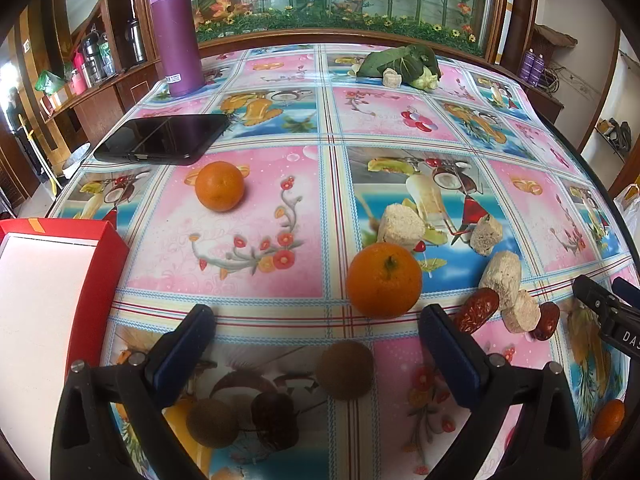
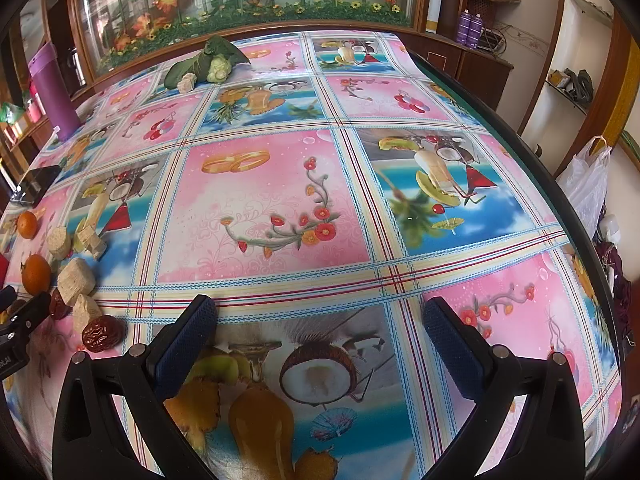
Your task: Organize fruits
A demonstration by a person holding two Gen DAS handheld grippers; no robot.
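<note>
In the left wrist view my left gripper (image 1: 316,320) is open and empty above the table. Two brown kiwis (image 1: 345,369) (image 1: 211,422) lie between its fingers. An orange (image 1: 383,279) sits just ahead of the right finger, another orange (image 1: 219,186) farther left, a third (image 1: 608,419) at the right edge. Red dates (image 1: 478,309) lie beside it. A red box (image 1: 48,300) with a white inside is at the left. My right gripper (image 2: 320,312) is open and empty over bare cloth; oranges (image 2: 36,274) and a date (image 2: 102,334) lie to its left.
Pale crumbly cakes (image 1: 400,224) (image 2: 76,280) lie among the fruit. A black phone (image 1: 164,140), a purple flask (image 1: 176,32) and a leaf-wrapped bundle (image 1: 400,65) lie farther back. The table edge (image 2: 560,184) runs along the right; a white plastic bag (image 2: 588,184) hangs beyond it.
</note>
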